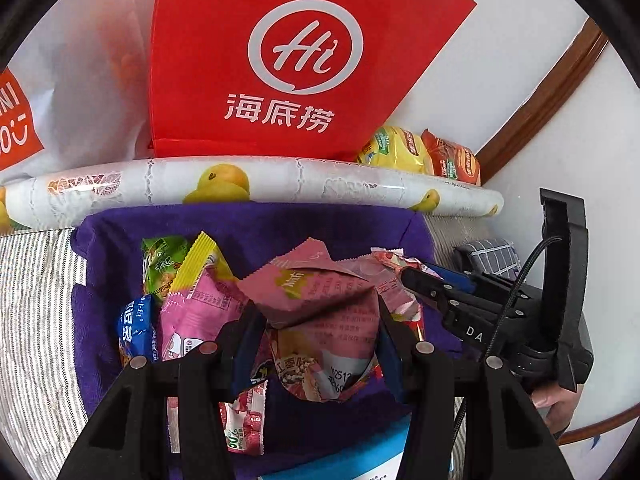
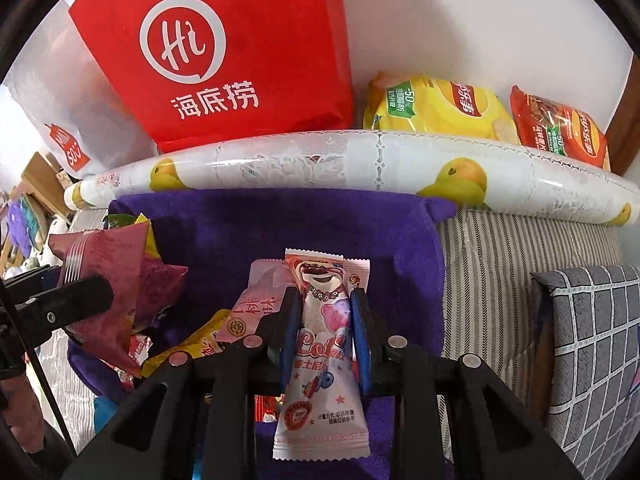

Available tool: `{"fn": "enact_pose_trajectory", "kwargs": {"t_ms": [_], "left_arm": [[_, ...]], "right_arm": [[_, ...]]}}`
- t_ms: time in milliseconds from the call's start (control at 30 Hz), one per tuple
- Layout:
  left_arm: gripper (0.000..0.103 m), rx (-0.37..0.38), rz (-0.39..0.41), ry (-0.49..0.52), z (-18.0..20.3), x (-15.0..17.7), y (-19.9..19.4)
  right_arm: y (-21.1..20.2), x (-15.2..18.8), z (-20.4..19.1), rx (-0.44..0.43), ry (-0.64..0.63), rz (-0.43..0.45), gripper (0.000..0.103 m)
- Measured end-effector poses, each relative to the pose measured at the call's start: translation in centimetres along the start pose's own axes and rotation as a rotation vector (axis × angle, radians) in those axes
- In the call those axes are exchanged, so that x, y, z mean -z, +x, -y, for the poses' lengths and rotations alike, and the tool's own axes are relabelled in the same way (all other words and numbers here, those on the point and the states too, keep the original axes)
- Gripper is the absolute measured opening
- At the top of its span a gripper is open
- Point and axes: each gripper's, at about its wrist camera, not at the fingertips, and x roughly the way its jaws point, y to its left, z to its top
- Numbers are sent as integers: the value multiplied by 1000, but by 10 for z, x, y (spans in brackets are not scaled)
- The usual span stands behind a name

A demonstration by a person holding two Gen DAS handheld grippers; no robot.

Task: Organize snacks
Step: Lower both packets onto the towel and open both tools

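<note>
A: Two views, read left to right. White bag with a red label (image 1: 16, 120) is seen far left, then the red bag (image 1: 256, 64) with the white "Hi" logo, stood behind a rolled fruit-print sheet (image 1: 224, 184).

B: Confirmed. Chips?

A: Yellow chip bag (image 2: 436, 108) and red chip bag (image 2: 560, 132) are seen right of the red bag, behind the roll.

B: Container?

A: Purple cloth bin (image 1: 248, 228) is placed just in front of the roll, on a striped surface (image 1: 36, 300). Inside, from the left: blue packet (image 1: 134, 328), green packet (image 1: 162, 268), yellow-edged pink packet (image 1: 196, 304), all loosely piled.

B: Left tongs?

A: Left tongs (image 1: 316, 320) are closed partway on a crumpled pink snack packet (image 1: 320, 292). The packet is held over the bin, above the pile; both pads are pressed into its sides.

B: Right tongs?

A: Right tongs (image 2: 325, 320) are narrow, clamped on a bear-print candy packet (image 2: 322, 344). The packet is held upright between the blue pads (image 2: 290, 332), over the bin's right half. Its lower end hangs below the pads.

B: Anything further right?

A: Grey checked cushion (image 2: 592, 352) is seen at the right edge, on the striped surface, apart from the bin. A hand (image 1: 556, 404) is partly visible behind the right tongs' handle.
</note>
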Motion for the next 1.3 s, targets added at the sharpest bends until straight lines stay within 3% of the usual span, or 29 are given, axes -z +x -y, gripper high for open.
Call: {"fn": "enact_pose_trajectory", "kwargs": {"t_ms": [67, 200, 833, 1000, 1167, 1233, 1300], "left_arm": [[49, -7, -4, 4, 0, 0, 1], [49, -12, -19, 9, 0, 0, 6], [51, -29, -59, 48, 12, 1, 19], [63, -25, -43, 59, 14, 0, 13], [64, -8, -14, 67, 17, -2, -3], [65, -2, -2, 72, 18, -2, -10], [65, -3, 9, 84, 22, -1, -17]], "right_arm": [[0, 0, -2, 9, -5, 0, 27], [-7, -1, -6, 28, -20, 28, 42], [-38, 1, -19, -1, -27, 98, 43], [-41, 1, -21, 10, -23, 101, 43], [-54, 2, -21, 29, -6, 123, 44], [-64, 6, -21, 33, 9, 143, 45], [-77, 12, -22, 35, 20, 159, 54]]}}
